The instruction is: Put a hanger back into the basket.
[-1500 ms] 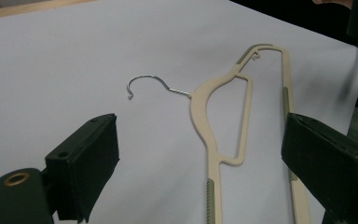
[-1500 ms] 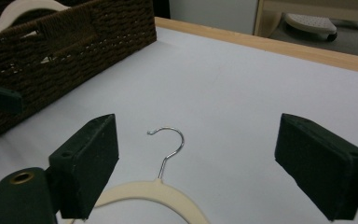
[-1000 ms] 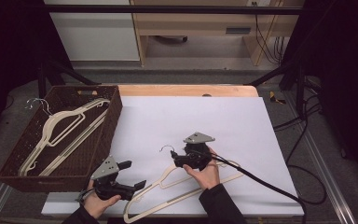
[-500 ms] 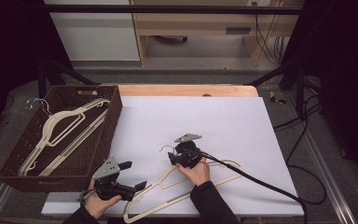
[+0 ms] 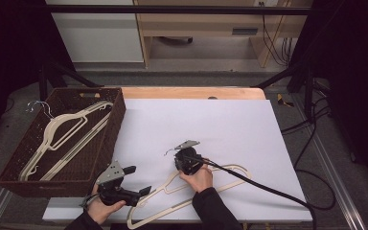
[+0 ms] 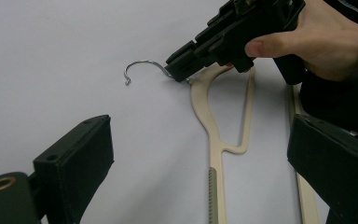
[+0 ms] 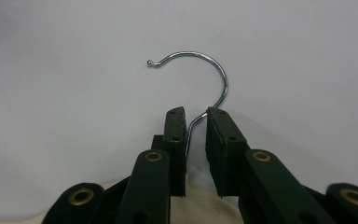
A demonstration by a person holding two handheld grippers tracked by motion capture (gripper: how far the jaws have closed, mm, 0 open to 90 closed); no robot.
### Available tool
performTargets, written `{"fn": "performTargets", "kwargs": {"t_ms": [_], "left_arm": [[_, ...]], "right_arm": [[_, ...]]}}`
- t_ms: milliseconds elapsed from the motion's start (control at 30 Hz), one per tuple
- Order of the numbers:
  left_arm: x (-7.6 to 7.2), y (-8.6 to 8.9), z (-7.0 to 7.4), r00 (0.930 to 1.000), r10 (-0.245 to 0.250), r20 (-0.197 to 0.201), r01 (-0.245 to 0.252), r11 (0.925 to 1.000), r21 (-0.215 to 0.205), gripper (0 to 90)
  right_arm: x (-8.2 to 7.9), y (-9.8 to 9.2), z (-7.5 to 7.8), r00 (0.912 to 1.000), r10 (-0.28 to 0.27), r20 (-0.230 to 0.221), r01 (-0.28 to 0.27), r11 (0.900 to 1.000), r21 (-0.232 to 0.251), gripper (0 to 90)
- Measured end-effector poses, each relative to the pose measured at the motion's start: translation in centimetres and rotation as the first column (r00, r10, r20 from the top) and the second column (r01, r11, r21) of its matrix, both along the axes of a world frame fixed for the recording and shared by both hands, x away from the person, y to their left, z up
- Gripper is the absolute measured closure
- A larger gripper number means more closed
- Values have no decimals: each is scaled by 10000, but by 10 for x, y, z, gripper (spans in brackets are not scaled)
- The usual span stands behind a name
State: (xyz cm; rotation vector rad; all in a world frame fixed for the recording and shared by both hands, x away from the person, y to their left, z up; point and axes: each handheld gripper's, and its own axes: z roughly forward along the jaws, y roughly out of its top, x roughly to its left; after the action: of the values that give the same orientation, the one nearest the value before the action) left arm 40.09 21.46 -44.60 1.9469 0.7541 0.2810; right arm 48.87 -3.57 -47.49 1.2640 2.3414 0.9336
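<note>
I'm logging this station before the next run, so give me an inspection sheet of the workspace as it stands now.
Surface: white sheet over a wooden table.
Job's things: cream hanger flat on the sheet, its metal hook between the right gripper's jaws.
Clutter: brown wicker basket at the left edge, with more hangers inside.
Grippers: right gripper has just been closing around the hook's stem, a slight gap showing on one side; left gripper open, near the hanger's lower arm.
Cables: black cable trails from the right gripper off the table.
Surroundings: cabinet, floor cables, dark frame.
</note>
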Motion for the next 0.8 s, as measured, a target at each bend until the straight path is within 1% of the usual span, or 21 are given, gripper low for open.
{"fn": "performTargets", "kwargs": {"t_ms": [100, 133, 233, 300, 333, 467, 533, 567, 633, 700, 733, 800], "left_arm": [[0, -1, 0, 10000, -6, -8, 6, 10000, 34, 69], [0, -1, -1, 10000, -16, -37, 16, 10000, 38, 69], [0, -2, -2, 10000, -20, -48, 21, 10000, 92, 69], [1, -2, -2, 10000, -21, -83, 22, 10000, 93, 69], [1, -3, -2, 9999, -20, -107, 20, 10000, 71, 70], [5, -9, -2, 9995, -130, -288, 137, 9996, 228, 76], [8, -14, -2, 9988, -257, -416, 271, 9991, 325, 80], [11, -17, -2, 9987, -294, -420, 313, 9985, 449, 83], [14, -24, -2, 9976, -382, -586, 422, 9967, 691, 91], [18, -32, -5, 9966, -450, -686, 509, 9950, 855, 105], [20, -36, -6, 9950, -569, -820, 651, 9927, 1013, 111], [24, -44, -7, 9939, -636, -899, 734, 9913, 1093, 127]], "right_arm": [[-2, 1, 0, 10000, -48, 58, 48, 10000, -79, 817], [-1, 1, 0, 9998, -208, -38, 208, 9998, -33, 826], [0, 0, 1, 9992, -341, -229, 343, 9994, 88, 884], [0, 0, 1, 9985, -444, -317, 448, 9989, 123, 887], [0, 0, 1, 9974, -588, -413, 596, 9980, 185, 888], [1, -1, 2, 9965, -654, -514, 669, 9974, 277, 891], [0, -1, 3, 9962, -650, -575, 670, 9972, 325, 892], [-1, -1, 3, 9967, -640, -496, 656, 9974, 296, 891], [-3, -1, 5, 9967, -672, -456, 688, 9970, 348, 892], [-5, -2, 8, 9982, -552, -242, 561, 9977, 381, 892], [-6, -2, 10, 9983, -552, -162, 558, 9976, 403, 892], [-8, -3, 13, 9984, -556, -33, 557, 9972, 494, 892]]}}
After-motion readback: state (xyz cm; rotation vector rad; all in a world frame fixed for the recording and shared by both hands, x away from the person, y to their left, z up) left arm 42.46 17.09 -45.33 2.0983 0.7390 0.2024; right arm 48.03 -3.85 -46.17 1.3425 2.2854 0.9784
